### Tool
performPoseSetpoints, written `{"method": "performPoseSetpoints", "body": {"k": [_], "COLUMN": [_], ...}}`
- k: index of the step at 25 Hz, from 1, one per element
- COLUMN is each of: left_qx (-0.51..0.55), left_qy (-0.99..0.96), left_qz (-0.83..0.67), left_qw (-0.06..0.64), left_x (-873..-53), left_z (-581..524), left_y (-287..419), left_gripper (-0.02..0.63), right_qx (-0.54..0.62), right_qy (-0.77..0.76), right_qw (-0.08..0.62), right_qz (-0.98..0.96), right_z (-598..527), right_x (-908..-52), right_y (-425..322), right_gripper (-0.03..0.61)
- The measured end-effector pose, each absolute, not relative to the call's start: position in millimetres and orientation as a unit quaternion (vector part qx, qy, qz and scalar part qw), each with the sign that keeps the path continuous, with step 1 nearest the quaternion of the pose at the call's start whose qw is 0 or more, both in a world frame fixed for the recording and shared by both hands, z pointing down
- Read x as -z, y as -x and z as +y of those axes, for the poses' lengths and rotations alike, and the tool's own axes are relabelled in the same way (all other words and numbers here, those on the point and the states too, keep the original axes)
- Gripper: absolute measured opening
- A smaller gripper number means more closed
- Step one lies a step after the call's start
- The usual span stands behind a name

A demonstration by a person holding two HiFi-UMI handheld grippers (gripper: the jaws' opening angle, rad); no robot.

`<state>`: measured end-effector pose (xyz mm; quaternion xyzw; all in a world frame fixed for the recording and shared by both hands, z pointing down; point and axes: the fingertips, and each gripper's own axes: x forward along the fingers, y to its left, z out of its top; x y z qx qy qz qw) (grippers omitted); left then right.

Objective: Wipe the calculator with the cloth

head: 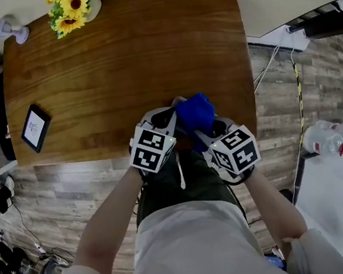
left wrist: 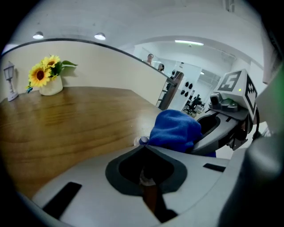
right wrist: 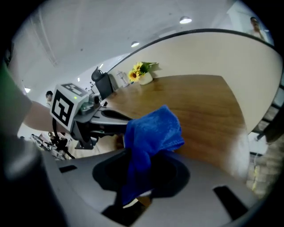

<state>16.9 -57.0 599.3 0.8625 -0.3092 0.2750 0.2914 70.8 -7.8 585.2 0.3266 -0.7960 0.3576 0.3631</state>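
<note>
Scene: seen from above, a person stands at the near edge of a wooden table (head: 126, 56), a gripper in each hand, the two held close together over that edge, right of the middle.
Right gripper (right wrist: 148, 153): jaws clamped on a blue cloth (right wrist: 153, 131); the cloth bunches up above the tips and a tail hangs down through the jaws.
Left gripper (left wrist: 143, 142): jaws together; nothing clearly held between them. Its tips sit just beside the cloth.
Calculator (head: 35, 127): a dark, flat rectangle with a pale face, lying flat near the table's left edge. It is bare and nothing touches it.
Direction from the cloth: the calculator lies well off to the person's left and a little farther onto the table than the grippers.
Long axis: it runs mostly away from the person, its far end leaning slightly right.
Nearer hand: the left gripper is closer to the calculator, but the cloth is in the right one.
Coming move, as a judgement: the cloth must travel leftward across the bare tabletop before any wiping starts, and strokes would likely run along that long axis.
Also on the table: a pot of sunflowers (head: 70, 7) at the far edge, well apart from the calculator.
</note>
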Motion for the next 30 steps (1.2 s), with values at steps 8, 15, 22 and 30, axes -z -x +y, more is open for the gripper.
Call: {"method": "performPoseSetpoints", "body": {"k": [8,15,22,30], "left_qx": [-0.268,-0.271,-0.268,-0.266], "left_qy": [-0.863,-0.862,-0.861,-0.860], "left_qz": [-0.311,-0.309,-0.316,-0.321], "left_qw": [0.294,0.295,0.295,0.294], "left_x": [-599,-599,-598,-597], "left_z": [-57,-57,-57,-58], "left_y": [-16,-17,-17,-17], "left_gripper": [0.005,0.005,0.005,0.005], "right_qx": [-0.318,-0.328,-0.324,-0.369], "right_qy": [-0.359,-0.370,-0.302,-0.286], "right_qw": [0.451,0.431,0.375,0.383], "right_qz": [-0.753,-0.755,-0.815,-0.797], "right_z": [7,6,-1,10], "right_x": [-584,-571,-551,-586], "right_y": [-139,-148,-50,-34], "right_gripper": [0.126,0.126,0.127,0.130]}}
